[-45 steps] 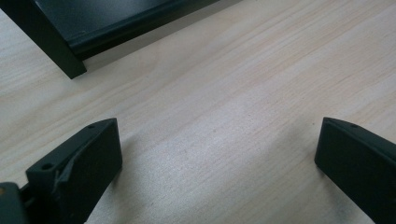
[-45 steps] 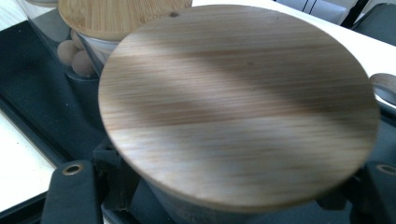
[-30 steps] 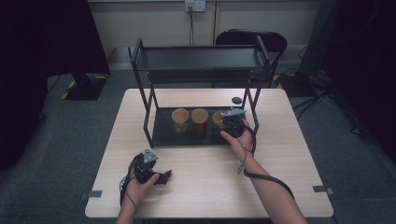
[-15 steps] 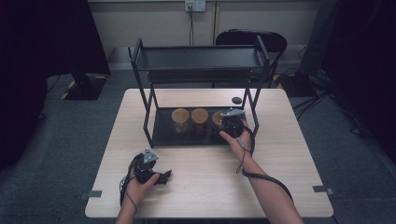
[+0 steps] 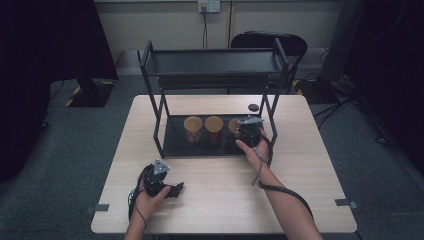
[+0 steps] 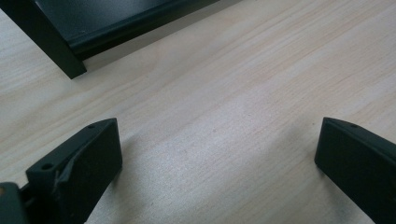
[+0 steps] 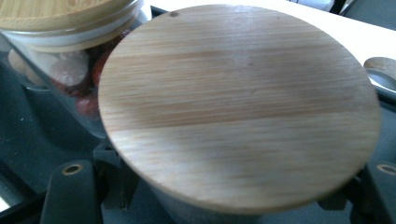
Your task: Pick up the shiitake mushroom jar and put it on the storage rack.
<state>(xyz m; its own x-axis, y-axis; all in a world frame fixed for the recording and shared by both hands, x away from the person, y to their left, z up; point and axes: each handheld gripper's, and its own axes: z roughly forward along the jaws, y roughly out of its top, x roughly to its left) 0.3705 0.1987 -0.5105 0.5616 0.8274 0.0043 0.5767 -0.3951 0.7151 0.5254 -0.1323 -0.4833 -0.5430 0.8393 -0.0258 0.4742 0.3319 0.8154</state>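
Both forearms bare, no sleeves in high view. Left tool (image 5: 172, 190): black body w/ grey 3-cornered plate on top, black cable looping off at 7 o'clock. Right tool (image 5: 246, 131): same black build + grey plate, cable coiling along the forearm. Close up, jaws are matte black blocks w/ small round screw holes near tips
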